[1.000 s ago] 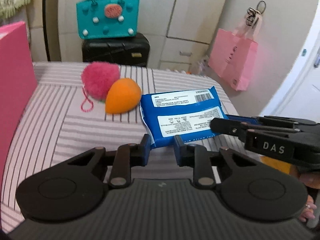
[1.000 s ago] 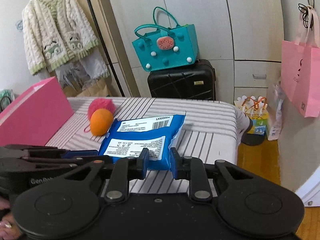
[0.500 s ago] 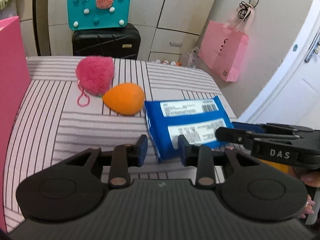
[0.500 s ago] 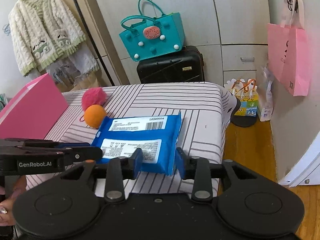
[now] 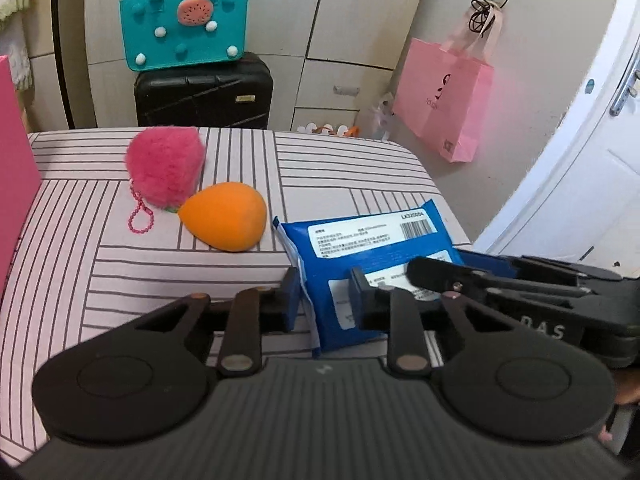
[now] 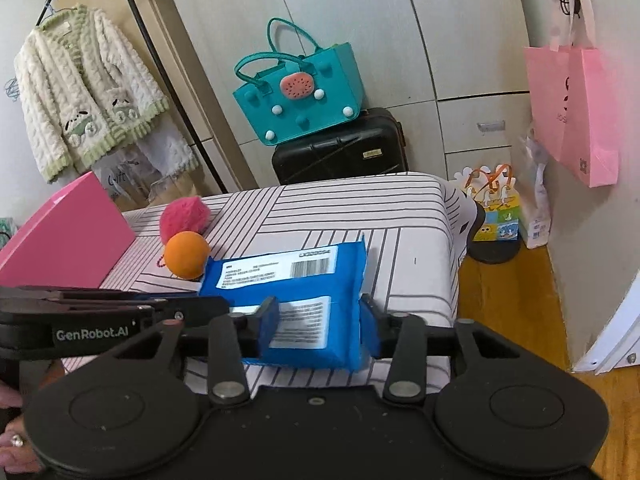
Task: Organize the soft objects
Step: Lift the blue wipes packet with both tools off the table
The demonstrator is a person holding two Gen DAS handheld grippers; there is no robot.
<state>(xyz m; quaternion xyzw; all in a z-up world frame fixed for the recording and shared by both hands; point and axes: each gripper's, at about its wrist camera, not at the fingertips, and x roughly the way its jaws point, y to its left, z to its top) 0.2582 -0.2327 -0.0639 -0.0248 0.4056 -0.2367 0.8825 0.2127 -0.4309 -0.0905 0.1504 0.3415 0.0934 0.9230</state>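
A blue wipes pack (image 5: pixel 372 236) lies on the striped table (image 5: pixel 120 280) near its right edge. My left gripper (image 5: pixel 325 300) is shut on the pack's near left edge. In the right wrist view the pack (image 6: pixel 280 268) has its near end between the fingers of my right gripper (image 6: pixel 320 316), whose jaws are closing, with the pads against both of its sides. Each gripper shows side-on in the other's view. To the left, an orange egg-shaped sponge (image 5: pixel 224 216) touches a pink fluffy ball (image 5: pixel 164 168) with a bead chain.
A pink box (image 6: pixel 68 236) stands along the table's left side. Behind the table a teal bag (image 5: pixel 184 28) sits on a black suitcase (image 5: pixel 204 92). A pink paper bag (image 5: pixel 444 100) hangs on the right wall beside a white door (image 5: pixel 580 160).
The right jaws stand wider than a second ago and now have the pack's near end between them. The left jaws widened briefly and came back together on the pack's left edge.
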